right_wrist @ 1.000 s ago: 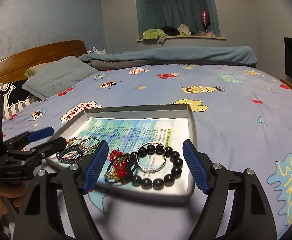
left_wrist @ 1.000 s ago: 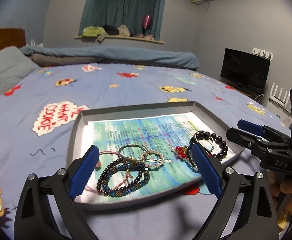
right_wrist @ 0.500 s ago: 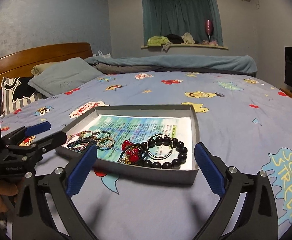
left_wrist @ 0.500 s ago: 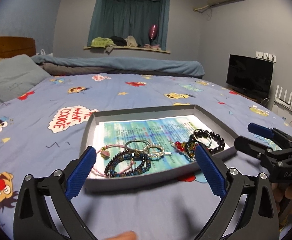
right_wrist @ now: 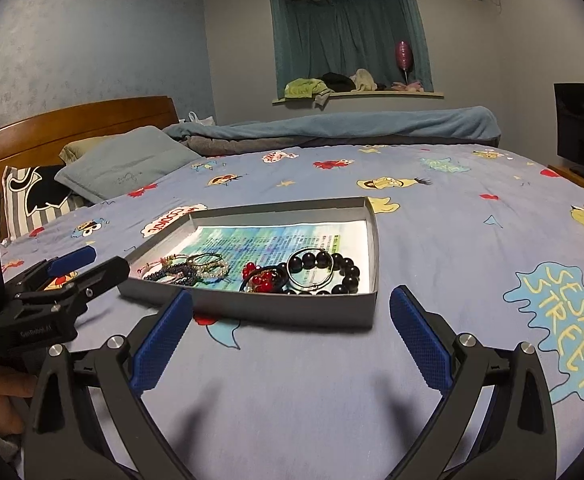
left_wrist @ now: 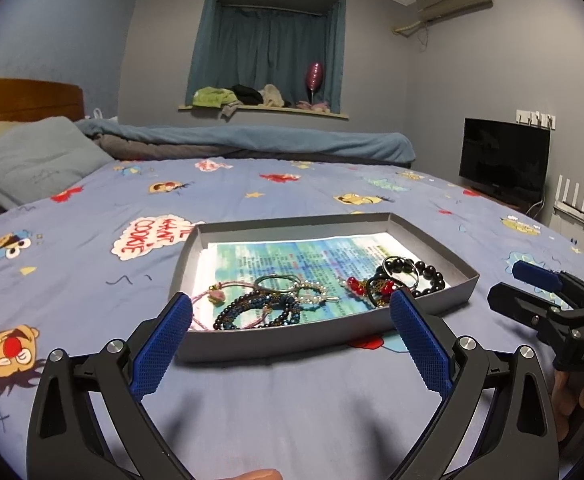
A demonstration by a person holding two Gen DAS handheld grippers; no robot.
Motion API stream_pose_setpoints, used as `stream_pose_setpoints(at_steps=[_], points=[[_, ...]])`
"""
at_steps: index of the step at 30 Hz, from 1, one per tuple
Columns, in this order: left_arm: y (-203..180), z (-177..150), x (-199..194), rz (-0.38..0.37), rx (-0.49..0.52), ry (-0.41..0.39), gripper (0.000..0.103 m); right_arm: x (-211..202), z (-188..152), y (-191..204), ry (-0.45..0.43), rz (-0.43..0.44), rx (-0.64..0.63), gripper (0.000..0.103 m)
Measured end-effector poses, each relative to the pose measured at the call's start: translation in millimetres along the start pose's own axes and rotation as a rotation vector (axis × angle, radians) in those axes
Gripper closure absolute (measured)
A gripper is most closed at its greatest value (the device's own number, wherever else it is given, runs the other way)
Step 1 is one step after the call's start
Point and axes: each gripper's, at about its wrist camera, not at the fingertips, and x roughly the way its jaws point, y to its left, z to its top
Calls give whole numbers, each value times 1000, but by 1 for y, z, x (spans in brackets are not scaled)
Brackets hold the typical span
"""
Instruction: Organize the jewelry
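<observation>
A shallow grey cardboard tray (left_wrist: 424, 236) (right_wrist: 275, 304) lined with a printed sheet lies on the bed. Inside it sit a dark blue beaded bracelet (left_wrist: 257, 310) (right_wrist: 171, 272), a pink cord bracelet (left_wrist: 215, 296), a pearl ring bracelet (left_wrist: 310, 292), a red bead charm (left_wrist: 358, 284) (right_wrist: 257, 278) and a black bead bracelet (left_wrist: 424, 274) (right_wrist: 342, 270) with a metal ring (right_wrist: 310, 270). My left gripper (left_wrist: 292, 312) (right_wrist: 91, 264) stands open just before the tray's near wall. My right gripper (right_wrist: 292, 308) (left_wrist: 528, 284) is open too, nothing between its fingers, short of the tray.
The cartoon-print blue bedsheet (right_wrist: 472, 240) spreads all around the tray. Pillows (right_wrist: 127, 164) and a wooden headboard (right_wrist: 71, 120) lie at the left, a folded blanket (left_wrist: 251, 140) at the far side, a television (left_wrist: 504, 160) at the right.
Both grippers have drawn back from over the tray to the sheet in front of it. The right gripper's jaws have spread wider. The jewelry has not moved.
</observation>
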Motion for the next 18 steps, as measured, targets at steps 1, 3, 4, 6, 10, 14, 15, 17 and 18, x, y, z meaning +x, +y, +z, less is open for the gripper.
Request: stream_pose_setpoints(at_steps=[1, 3, 4, 6, 10, 14, 15, 17, 18], points=[[-1, 0, 0, 2, 3, -2, 5, 0, 0, 1, -2, -1, -6, 6], [-1, -1, -2, -1, 5, -6, 5, 0, 0, 4, -5, -4, -19, 6], [-1, -1, -2, -3, 5, -7, 5, 0, 0, 5, -6, -5, -22, 6], [0, -2, -4, -9, 3, -8, 5, -1, 0, 6, -7, -7, -28, 6], [0, -3, -5, -20, 0, -5, 5, -1, 0, 7, -5, -10, -35, 6], [1, -3, -5, -19, -2, -1, 5, -1, 0, 8, -6, -10, -34, 6], [1, -4, -5, -19, -3, 0, 5, -1, 0, 8, -5, -9, -33, 6], [1, -4, -5, -19, -4, 1, 5, -1, 0, 8, -5, -9, -34, 6], [1, -4, -5, -19, -3, 0, 5, -1, 0, 8, -6, -9, -35, 6]])
